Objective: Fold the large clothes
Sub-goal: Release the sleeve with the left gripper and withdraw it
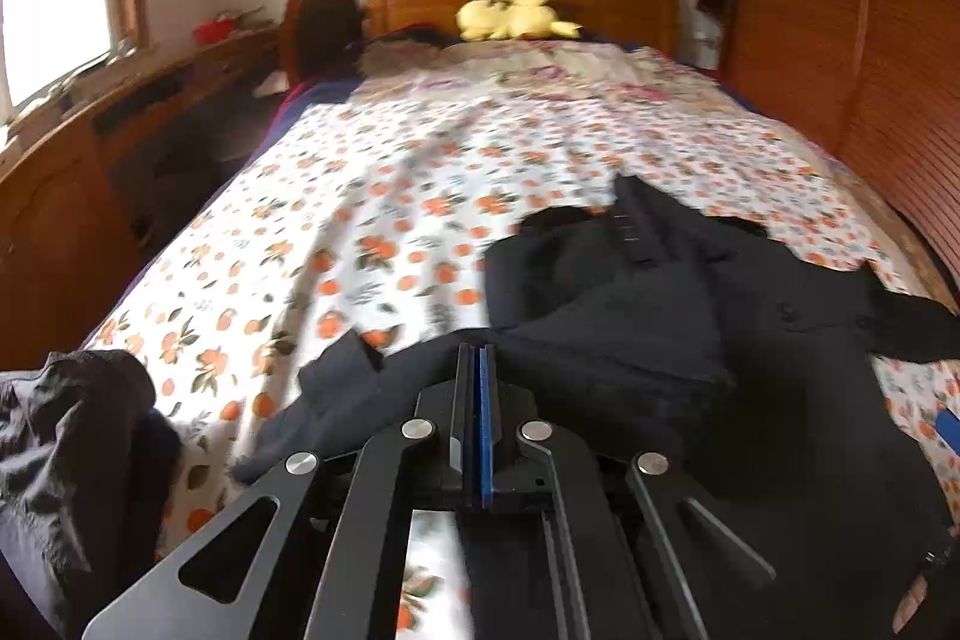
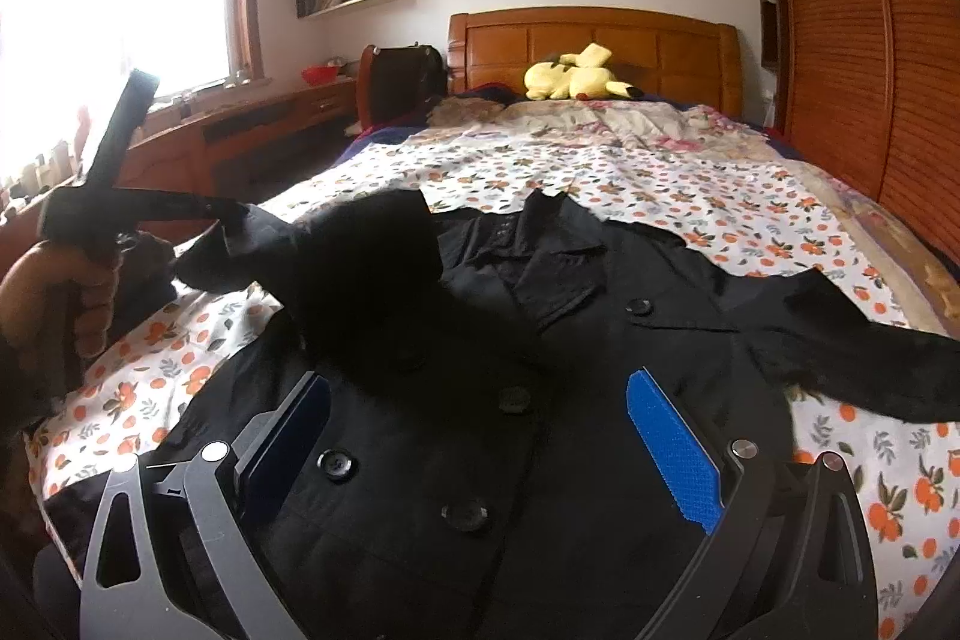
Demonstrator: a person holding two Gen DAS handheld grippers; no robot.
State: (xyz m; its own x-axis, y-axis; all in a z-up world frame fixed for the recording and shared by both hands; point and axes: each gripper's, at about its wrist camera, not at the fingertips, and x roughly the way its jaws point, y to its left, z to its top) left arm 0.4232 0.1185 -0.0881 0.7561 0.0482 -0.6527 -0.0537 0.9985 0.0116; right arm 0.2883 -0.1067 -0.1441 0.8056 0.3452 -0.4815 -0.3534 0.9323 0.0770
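A large black button-front coat (image 2: pixel 540 316) lies face up on the bed's orange-print sheet (image 2: pixel 690 196), its collar toward the headboard. In the right wrist view my left gripper (image 2: pixel 231 217), held by a hand (image 2: pixel 57 292), is shut on the end of the coat's left sleeve (image 2: pixel 336 268) and holds it lifted over the coat's chest. In the left wrist view its jaws (image 1: pixel 476 355) are pressed together, with black cloth (image 1: pixel 630 292) right at their tips. My right gripper (image 2: pixel 480 418) hovers open over the coat's buttoned front, nothing between its fingers. The other sleeve (image 2: pixel 870 358) lies stretched out to the right.
A yellow plush toy (image 2: pixel 576 79) rests by the wooden headboard (image 2: pixel 600 34). A slatted wooden wardrobe (image 2: pixel 870 40) lines the right side. A desk (image 2: pixel 252 124) and a chair (image 2: pixel 396 82) stand to the left under the window. Another dark garment (image 1: pixel 66 448) is bunched at the bed's near left corner.
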